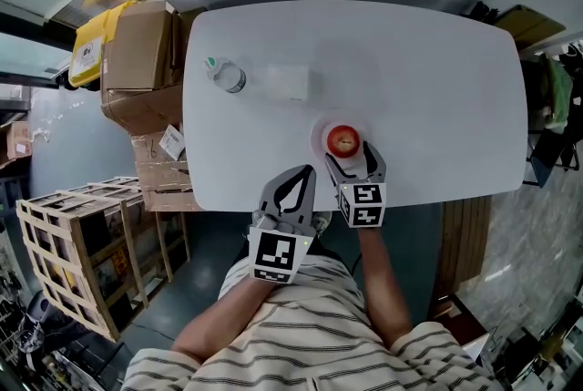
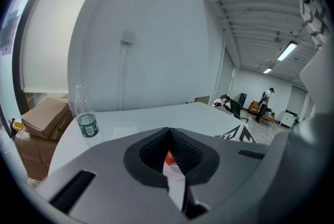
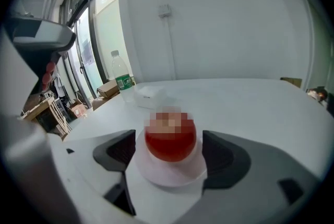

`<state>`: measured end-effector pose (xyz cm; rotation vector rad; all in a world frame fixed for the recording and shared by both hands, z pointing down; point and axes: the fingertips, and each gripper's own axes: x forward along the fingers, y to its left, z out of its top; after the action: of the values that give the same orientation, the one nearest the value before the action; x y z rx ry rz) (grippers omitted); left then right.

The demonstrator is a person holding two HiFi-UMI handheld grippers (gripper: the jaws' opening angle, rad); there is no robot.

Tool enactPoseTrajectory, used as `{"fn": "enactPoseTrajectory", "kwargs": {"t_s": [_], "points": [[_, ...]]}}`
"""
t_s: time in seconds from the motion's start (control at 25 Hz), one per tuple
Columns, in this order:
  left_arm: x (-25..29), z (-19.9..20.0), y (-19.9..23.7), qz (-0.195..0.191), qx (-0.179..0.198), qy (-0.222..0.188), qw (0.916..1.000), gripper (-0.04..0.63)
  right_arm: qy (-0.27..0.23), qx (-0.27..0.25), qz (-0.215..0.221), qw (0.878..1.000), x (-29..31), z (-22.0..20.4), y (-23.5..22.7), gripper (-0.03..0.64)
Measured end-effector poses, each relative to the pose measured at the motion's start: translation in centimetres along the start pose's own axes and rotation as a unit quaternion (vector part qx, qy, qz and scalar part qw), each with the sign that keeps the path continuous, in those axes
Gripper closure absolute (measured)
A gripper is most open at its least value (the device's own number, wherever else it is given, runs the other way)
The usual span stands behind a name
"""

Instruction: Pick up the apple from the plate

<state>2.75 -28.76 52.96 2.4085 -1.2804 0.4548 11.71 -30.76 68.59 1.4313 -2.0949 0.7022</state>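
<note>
A red apple [image 1: 343, 141] sits on a small white plate [image 1: 321, 138] near the front edge of the white table [image 1: 428, 70]. My right gripper [image 1: 353, 157] is open, and its two fingers reach along either side of the apple. In the right gripper view the apple [image 3: 170, 139] rests on the plate [image 3: 172, 178] between the dark pads [image 3: 121, 151], with a gap on both sides. My left gripper [image 1: 303, 172] hangs at the table's front edge, left of the plate, shut and holding nothing. A sliver of the apple [image 2: 168, 157] shows past its closed jaws.
A clear water bottle [image 1: 226, 75] with a green label stands at the table's far left, a white box [image 1: 290, 81] beside it. Cardboard boxes [image 1: 137, 61] and a wooden crate [image 1: 82, 243] crowd the floor left of the table.
</note>
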Motion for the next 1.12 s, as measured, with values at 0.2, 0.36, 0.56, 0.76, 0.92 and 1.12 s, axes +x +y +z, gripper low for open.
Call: {"fn": "enactPoseTrajectory", "kwargs": {"t_s": [0.2, 0.36, 0.56, 0.76, 0.92, 1.12], "points": [[0.2, -0.1, -0.2, -0.005, -0.004, 0.004, 1.0000, 0.591, 0.000, 0.002, -0.005, 1.000, 0.5, 0.1, -0.2, 0.225], [0.2, -0.3, -0.1, -0.006, -0.005, 0.007, 0.9999, 0.591, -0.002, 0.005, -0.008, 1.000, 1.0, 0.1, -0.3, 0.225], [0.3, -0.2, -0.1, -0.010, -0.015, 0.005, 0.9998, 0.591, 0.001, 0.021, -0.015, 1.000, 1.5, 0.0, -0.7, 0.225], [0.3, -0.3, -0.3, -0.012, -0.011, 0.007, 0.9998, 0.591, 0.006, 0.008, -0.018, 1.000, 1.7, -0.4, -0.7, 0.225], [0.3, -0.4, -0.1, -0.011, -0.012, 0.008, 0.9998, 0.591, 0.010, 0.001, -0.021, 1.000, 2.1, -0.8, -0.6, 0.225], [0.4, -0.3, 0.3, -0.011, -0.034, 0.008, 0.9993, 0.591, 0.006, -0.005, -0.023, 1.000, 2.4, -1.1, -0.5, 0.225]]}}
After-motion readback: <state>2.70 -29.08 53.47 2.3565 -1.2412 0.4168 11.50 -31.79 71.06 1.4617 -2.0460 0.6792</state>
